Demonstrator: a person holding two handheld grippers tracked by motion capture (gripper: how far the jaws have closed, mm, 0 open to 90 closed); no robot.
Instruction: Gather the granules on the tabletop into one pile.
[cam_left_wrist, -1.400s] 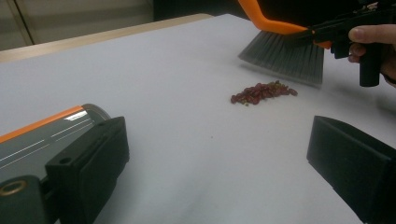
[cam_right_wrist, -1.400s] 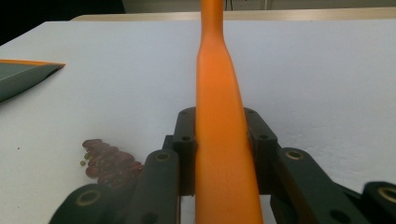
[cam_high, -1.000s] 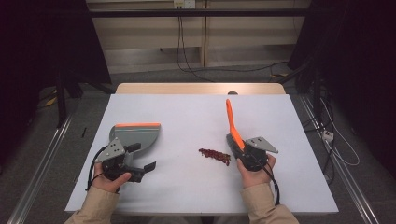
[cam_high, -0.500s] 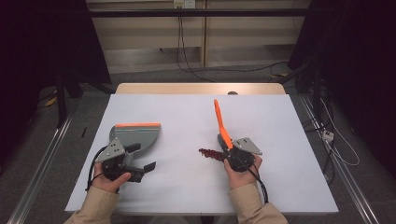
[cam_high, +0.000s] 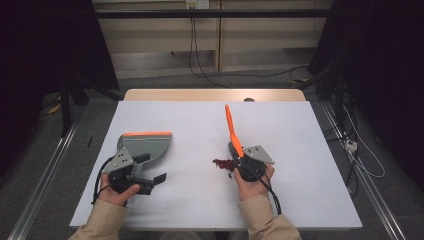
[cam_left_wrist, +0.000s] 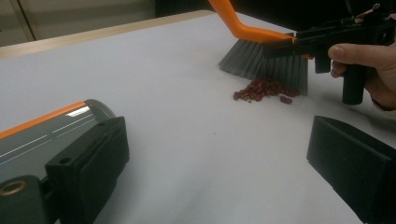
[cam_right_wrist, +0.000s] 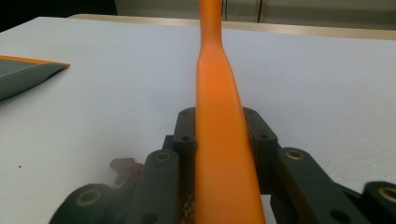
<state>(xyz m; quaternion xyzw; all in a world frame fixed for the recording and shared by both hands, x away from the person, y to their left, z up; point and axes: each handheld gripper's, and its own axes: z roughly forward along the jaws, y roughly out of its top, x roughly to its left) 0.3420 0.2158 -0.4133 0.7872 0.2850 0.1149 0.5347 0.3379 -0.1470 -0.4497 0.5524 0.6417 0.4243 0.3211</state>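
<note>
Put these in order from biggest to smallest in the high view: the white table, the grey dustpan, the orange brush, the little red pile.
1. White table top, by far the largest.
2. Grey plastic dustpan with an orange edge.
3. Orange-handled brush: about as long as the dustpan but much thinner.
4. Small pile of dark red bits.

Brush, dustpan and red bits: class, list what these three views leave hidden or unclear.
- Brush bristles: right gripper view, hidden under its handle and the right gripper.
- Dustpan: left gripper view, cut off by the left edge.
- Red bits: high view, too small to tell what they are.
</note>
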